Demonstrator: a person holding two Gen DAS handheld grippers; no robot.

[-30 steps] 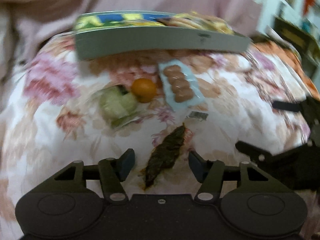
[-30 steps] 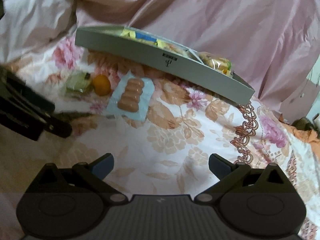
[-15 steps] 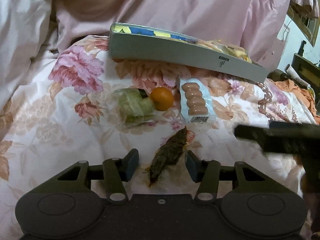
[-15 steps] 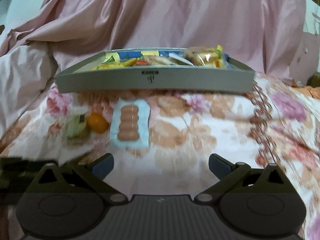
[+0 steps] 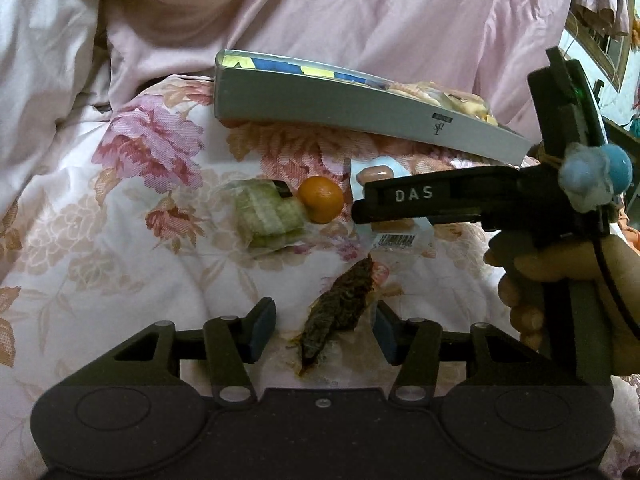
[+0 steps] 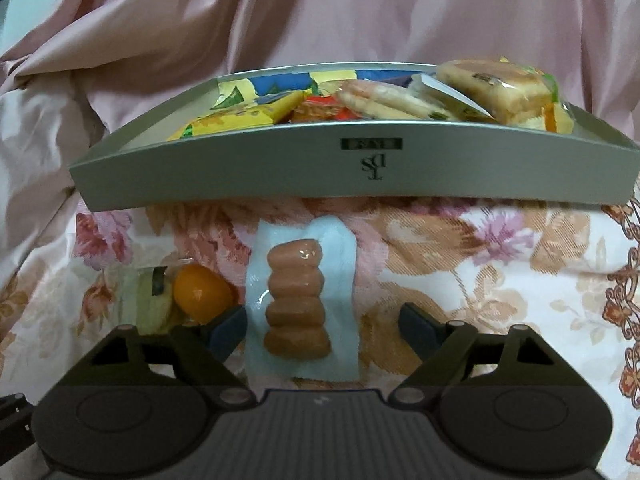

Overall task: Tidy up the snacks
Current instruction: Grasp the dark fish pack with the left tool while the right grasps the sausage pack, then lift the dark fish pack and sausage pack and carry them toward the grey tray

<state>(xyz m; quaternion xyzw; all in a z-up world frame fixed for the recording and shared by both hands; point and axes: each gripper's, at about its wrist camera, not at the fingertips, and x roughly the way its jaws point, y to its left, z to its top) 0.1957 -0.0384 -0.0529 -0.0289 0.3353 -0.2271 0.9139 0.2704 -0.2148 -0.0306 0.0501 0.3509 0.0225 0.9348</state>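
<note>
Left wrist view: low over the floral bedcover (image 5: 80, 240), looking forward between the left gripper (image 5: 324, 330) fingers toward the grey tray (image 5: 360, 108), which stands obliquely and some way off; the right gripper (image 5: 472, 200) crosses its right side. Right wrist view: closer in, facing the tray (image 6: 280, 176) front wall squarely, with the sausage pack (image 6: 300, 300) directly below between the right gripper (image 6: 322, 330) fingers. Shared by both views: tray, sausage pack (image 5: 394, 240), orange (image 5: 321, 199) (image 6: 202, 296), green packet (image 5: 266, 214) (image 6: 152, 304), pink cloth (image 5: 360, 12) (image 6: 320, 16) behind.
</note>
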